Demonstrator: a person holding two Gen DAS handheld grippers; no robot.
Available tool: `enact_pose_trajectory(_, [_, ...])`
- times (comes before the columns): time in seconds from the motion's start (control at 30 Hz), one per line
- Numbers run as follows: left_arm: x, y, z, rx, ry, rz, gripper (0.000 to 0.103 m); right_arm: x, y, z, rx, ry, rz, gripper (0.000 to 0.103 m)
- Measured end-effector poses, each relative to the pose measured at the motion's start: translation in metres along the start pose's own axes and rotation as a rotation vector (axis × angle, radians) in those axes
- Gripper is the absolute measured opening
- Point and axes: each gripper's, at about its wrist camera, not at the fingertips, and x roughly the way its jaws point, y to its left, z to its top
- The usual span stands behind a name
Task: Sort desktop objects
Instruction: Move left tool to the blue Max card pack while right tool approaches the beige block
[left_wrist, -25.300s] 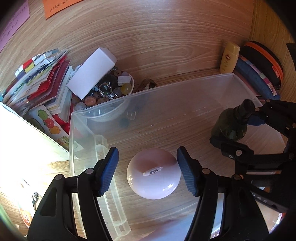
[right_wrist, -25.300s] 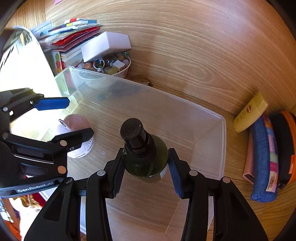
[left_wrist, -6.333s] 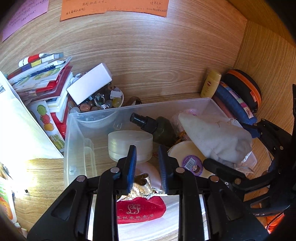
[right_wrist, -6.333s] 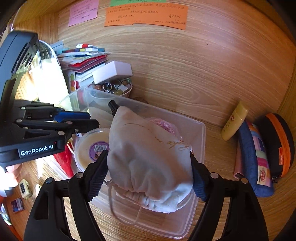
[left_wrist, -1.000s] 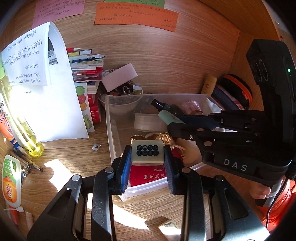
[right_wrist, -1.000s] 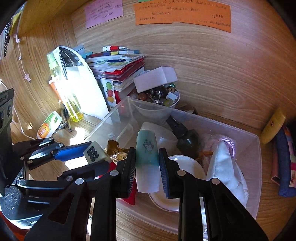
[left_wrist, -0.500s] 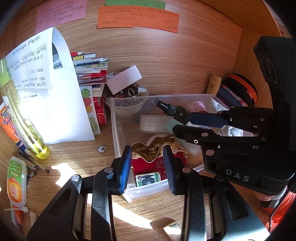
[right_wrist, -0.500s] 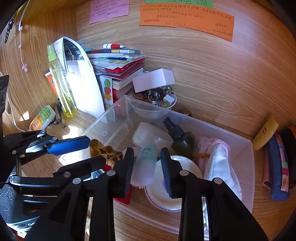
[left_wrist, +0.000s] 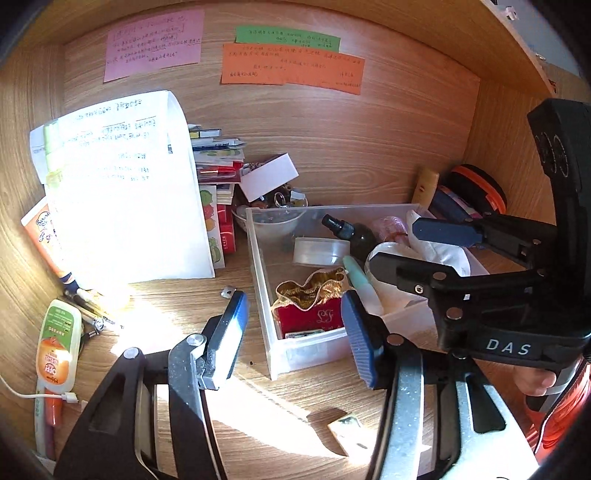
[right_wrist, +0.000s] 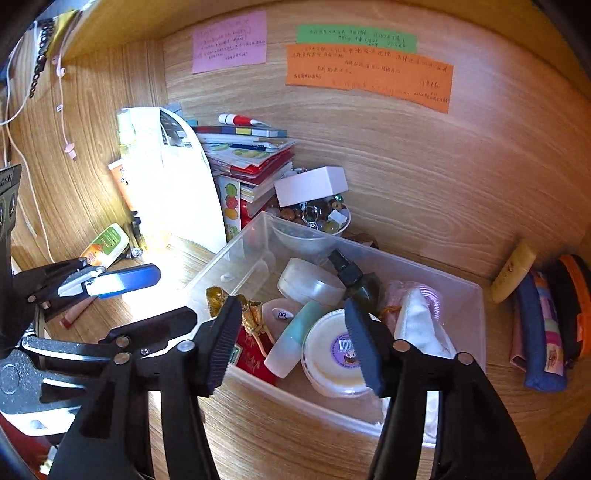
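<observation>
Both grippers hang over the near edge of the desk (left_wrist: 303, 439), jaws opening with nothing gripped. The left gripper (left_wrist: 295, 325) stands at the clear bin's (right_wrist: 332, 410) near left corner, the right gripper (right_wrist: 295, 339) over its near side. Inside the bin lie a red pouch (left_wrist: 314, 317), a small tile (left_wrist: 303, 334) against the near wall, a mint tube (right_wrist: 295, 336), a round tub (right_wrist: 332, 358), and farther back a dark spray bottle (right_wrist: 354, 280).

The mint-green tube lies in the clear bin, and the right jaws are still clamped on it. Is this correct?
Not quite. The mint-green tube does lie in the clear bin, but the right gripper no longer clamps it: the right wrist view shows the jaws opening, empty, above the bin.
</observation>
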Motion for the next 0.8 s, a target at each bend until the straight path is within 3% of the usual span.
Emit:
enact_pose_trajectory(0.27, [-0.023, 0.003, -0.019, 0.010, 0.007, 0.075, 0.068, -0.018, 0.016, -0.017, -0.022, -0.009, -0.002, 0.062])
enact_pose_trajectory(0.8, [-0.041, 0.016, -0.072, 0.012, 0.116, 0.087, 0.069, -0.018, 0.022, -0.064, 0.021, 0.097, -0.012, 0.062])
